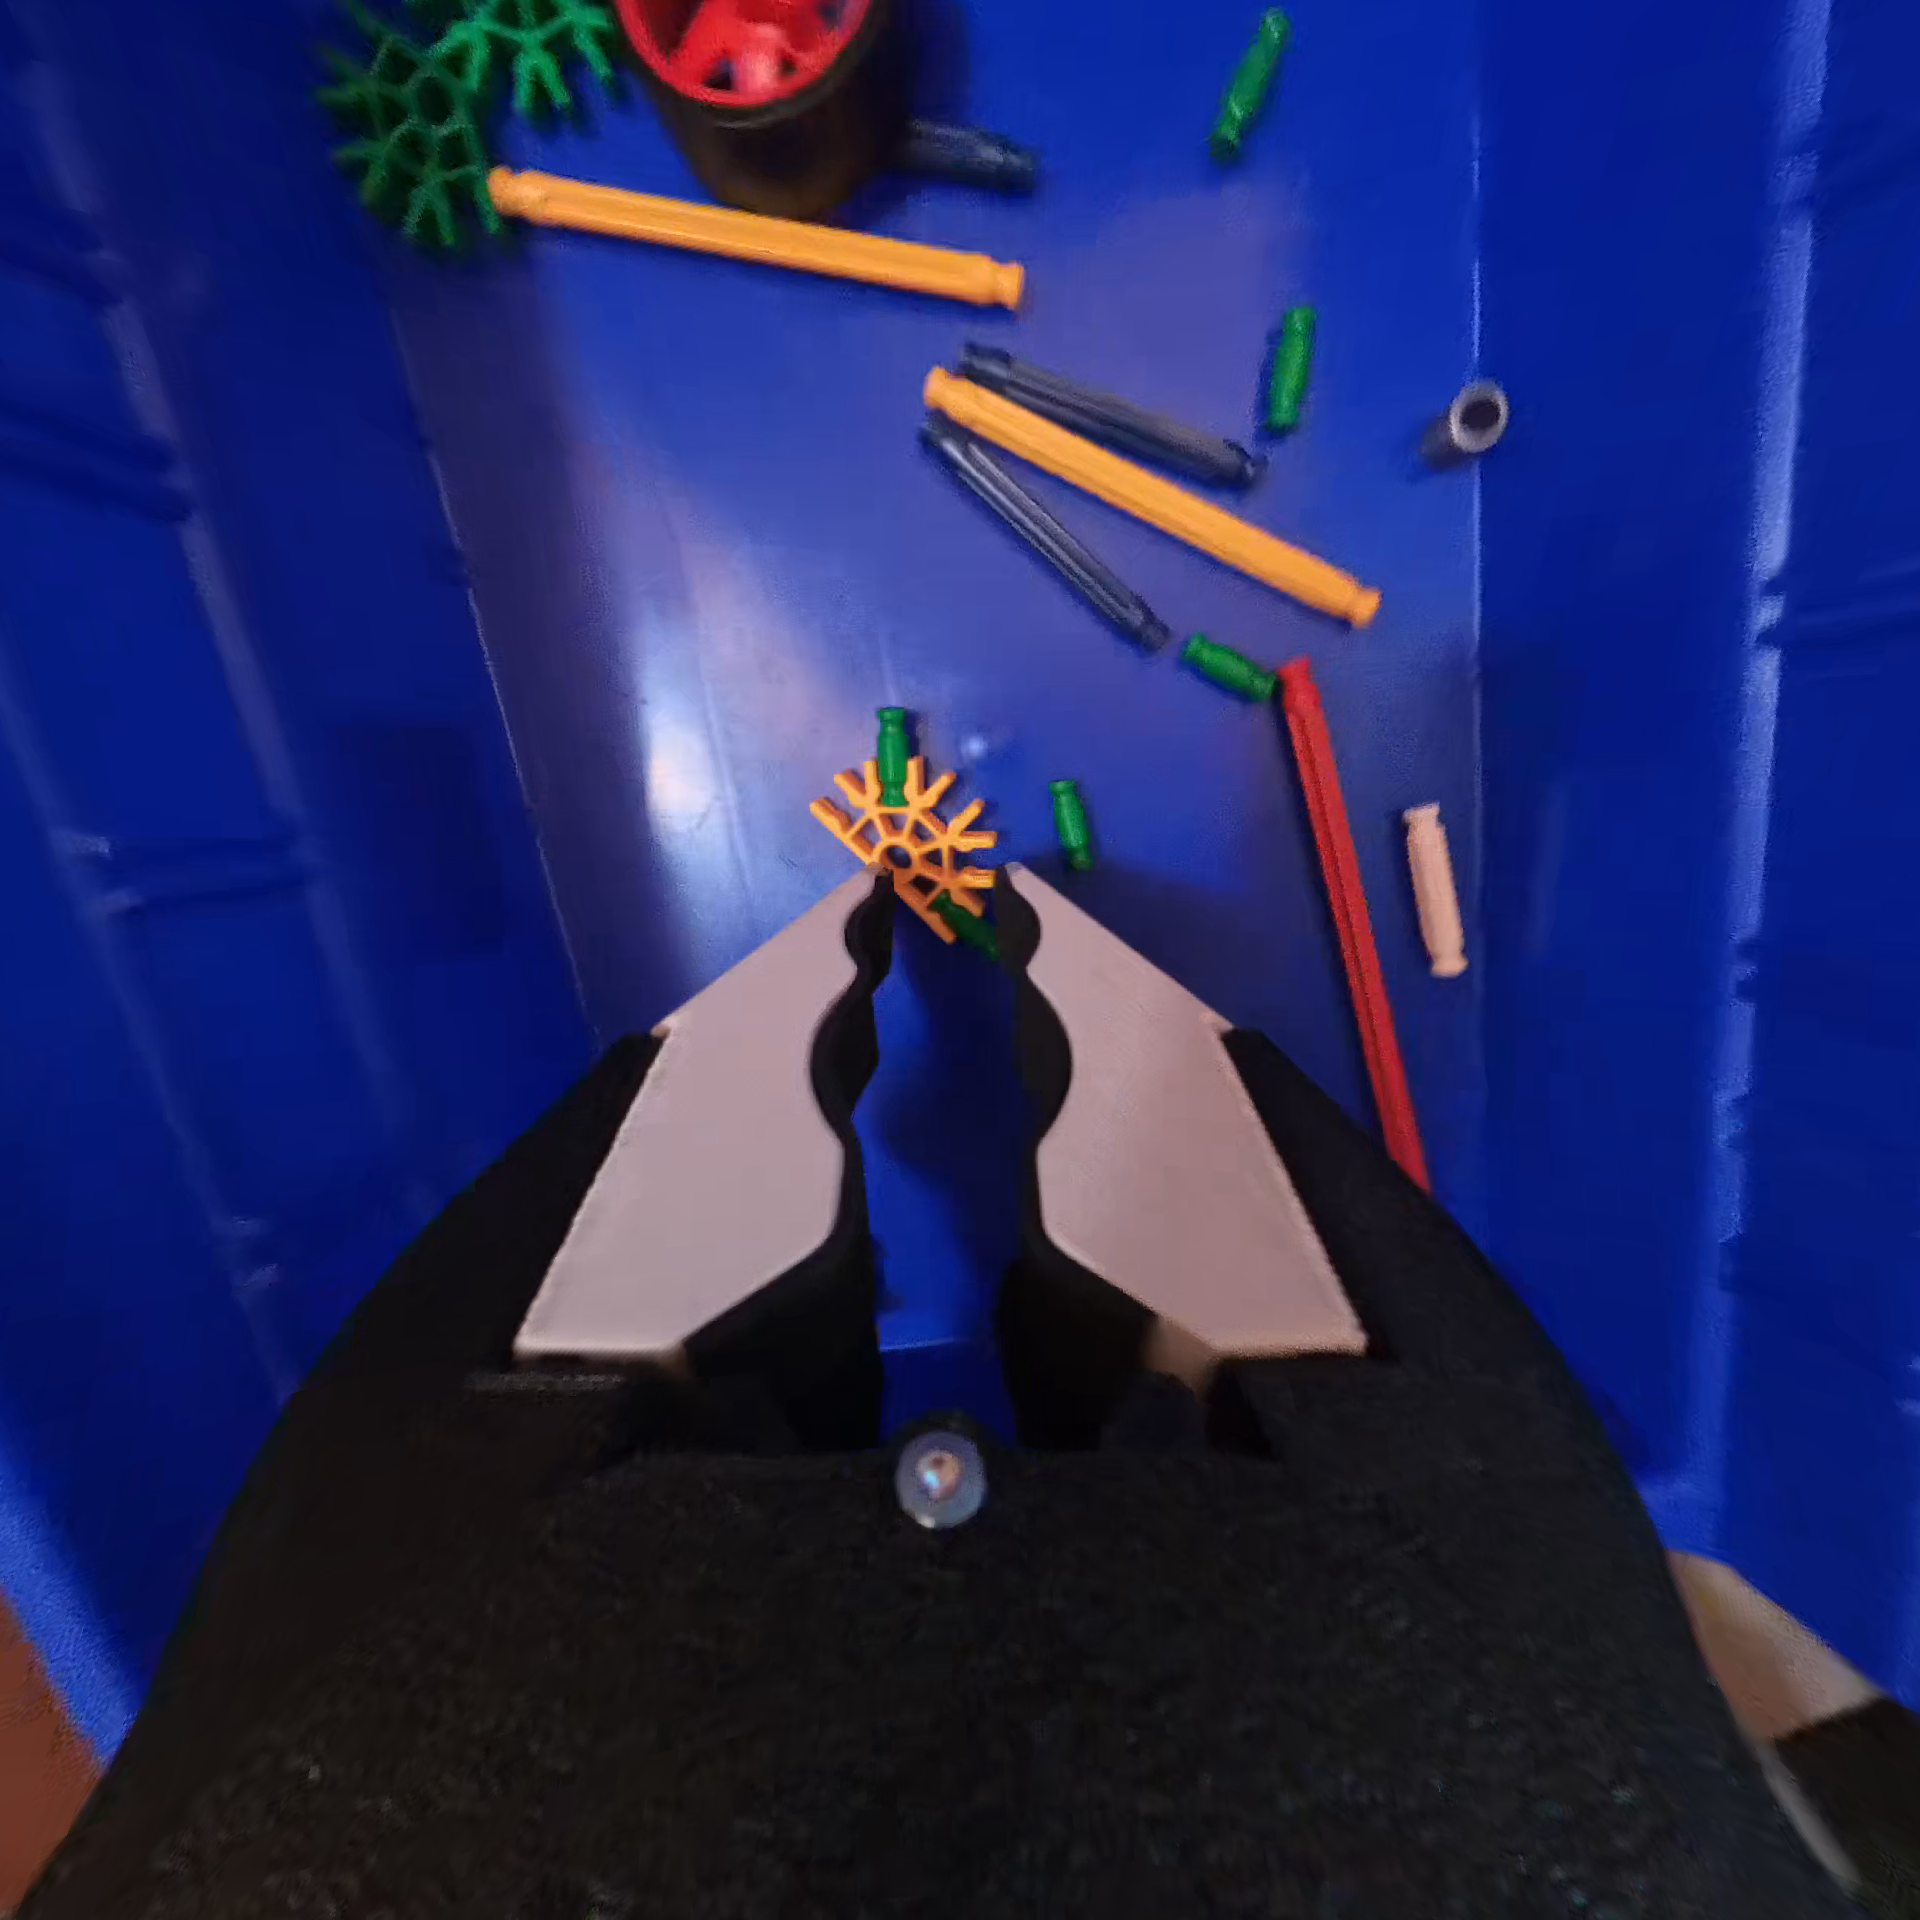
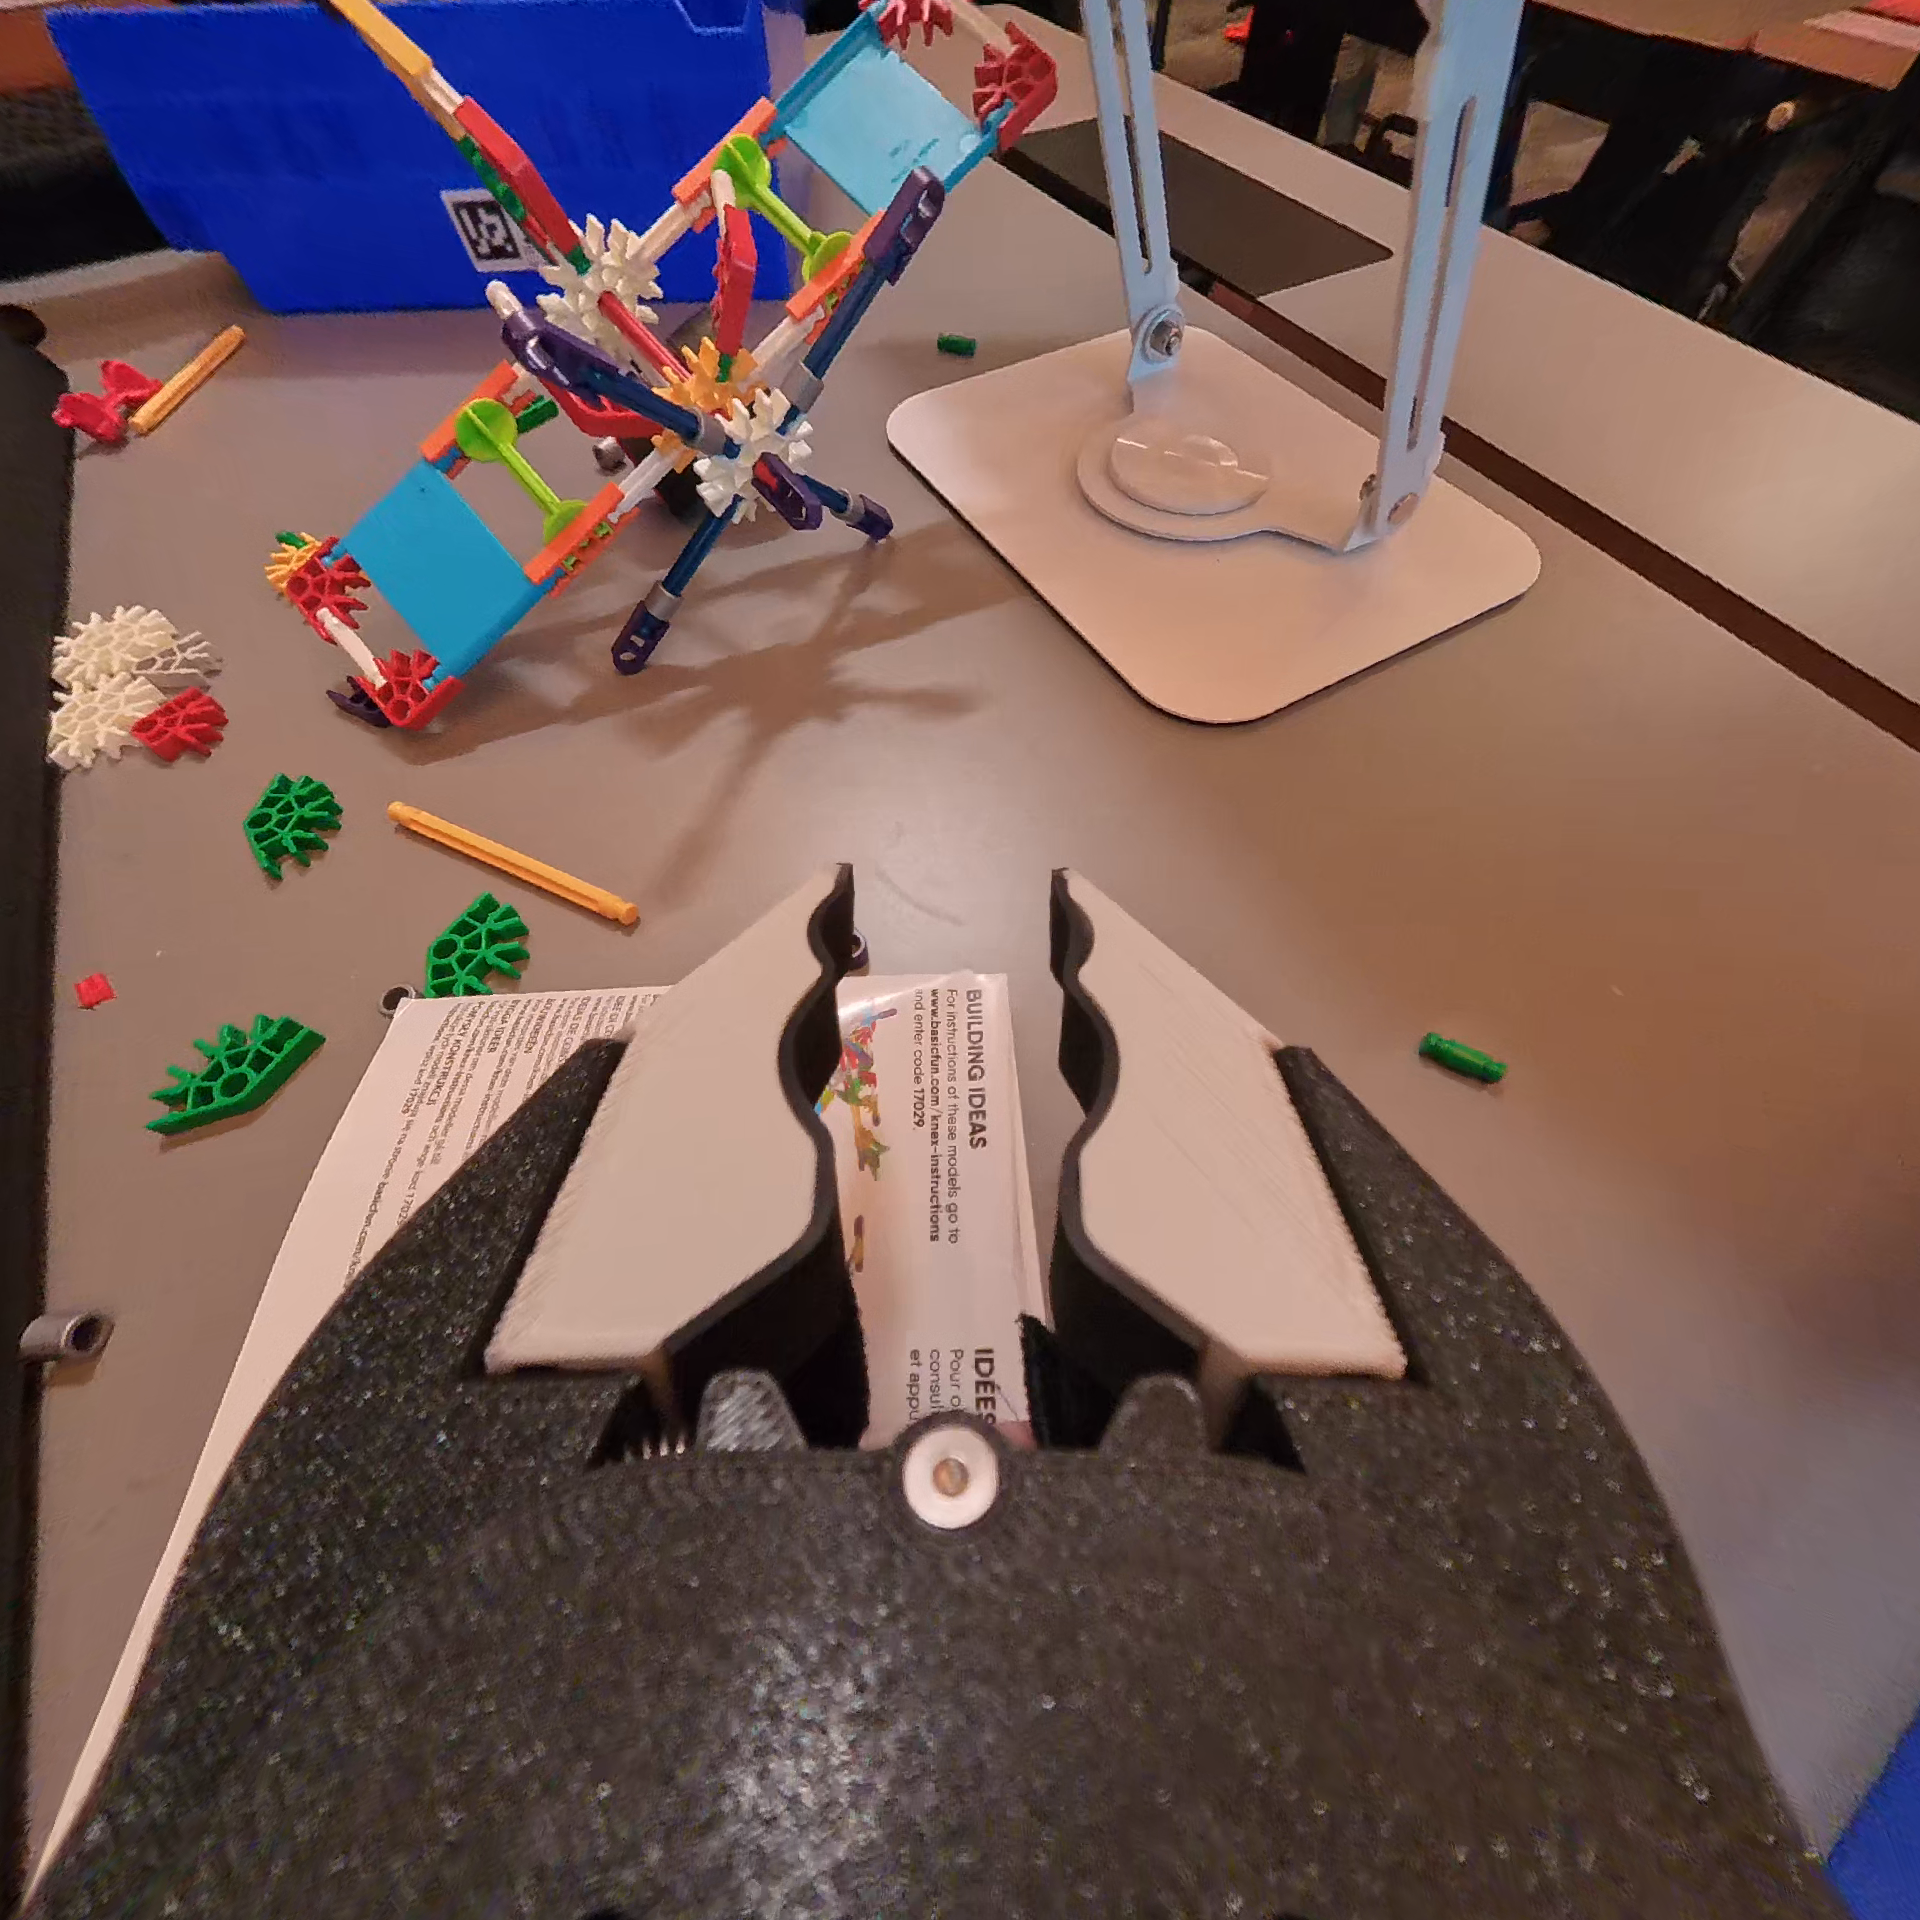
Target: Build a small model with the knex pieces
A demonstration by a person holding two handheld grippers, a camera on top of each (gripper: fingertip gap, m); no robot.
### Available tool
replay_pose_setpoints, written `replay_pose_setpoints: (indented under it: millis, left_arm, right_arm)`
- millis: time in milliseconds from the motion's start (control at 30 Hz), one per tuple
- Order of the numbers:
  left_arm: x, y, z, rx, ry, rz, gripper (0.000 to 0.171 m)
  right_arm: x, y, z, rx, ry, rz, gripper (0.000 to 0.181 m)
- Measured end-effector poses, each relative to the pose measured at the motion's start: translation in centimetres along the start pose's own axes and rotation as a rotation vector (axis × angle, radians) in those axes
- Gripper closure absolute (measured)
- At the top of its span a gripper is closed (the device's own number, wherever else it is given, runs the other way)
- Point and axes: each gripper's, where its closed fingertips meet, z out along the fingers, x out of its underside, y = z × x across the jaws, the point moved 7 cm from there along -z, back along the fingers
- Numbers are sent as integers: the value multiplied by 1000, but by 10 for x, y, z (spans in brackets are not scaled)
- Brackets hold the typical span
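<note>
Reaching into a blue bin (image 1: 312, 727) whose walls rise close at 9 and 3 o'clock, the left gripper (image 1: 940, 883) has its jaws parted a little about an orange snowflake connector (image 1: 904, 842) with short green rods plugged in at 12 and 5 o'clock; whether the tips touch it cannot be told, and motion blur softens the orange rods (image 1: 753, 237) toward 12 o'clock. Right wrist view: the right gripper (image 2: 951, 883) hangs with jaws wide apart and empty over a printed leaflet (image 2: 935, 1143) on the grey table (image 2: 1455, 883), bare toward 3 o'clock, while a colourful rod-and-connector model (image 2: 644, 384) leans along the 7-to-1 o'clock line at 11 o'clock, its top cut off.
</note>
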Motion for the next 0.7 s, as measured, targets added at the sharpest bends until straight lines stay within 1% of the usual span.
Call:
replay_pose_setpoints:
  millis: [33, 100, 133, 233, 300, 367, 400, 433, 600, 700]
  left_arm:
    - [1, -1, 0, -34, 27, 45, 149]
    - [1, 2, -3, -81, 75, 71, 122]
    - [-1, 1, -5, -68, 80, 93, 120]
    - [-2, 0, -3, -29, 103, 138, 129]
    - [-5, 0, 4, -16, 83, 177, 135]
    - [-8, -1, 7, 47, 76, 170, 141]
    - [-8, 1, 8, 66, 74, 157, 142]
    - [-8, 4, 8, 67, 70, 163, 148]
    - [-11, 7, 7, 113, 58, 236, 149]
    - [-22, 7, 0, 140, 28, 283, 150]
  right_arm:
    - [-1, -1, 0, 4, -1, 6, 143]
    - [-2, 0, 2, 7, 7, 18, 143]
    - [-2, 1, 3, 6, 18, 19, 143]
    - [-3, 9, 7, 17, 72, 2, 143]
    - [-6, 13, 9, 27, 96, -1, 144]
    - [-10, 16, 10, 42, 112, 1, 143]
    - [-13, 18, 11, 50, 117, 3, 143]
    - [-16, 20, 12, 60, 120, 4, 143]
    - [-32, 30, 20, 88, 138, 4, 143]
    - [-40, 35, 31, 94, 155, 0, 143]
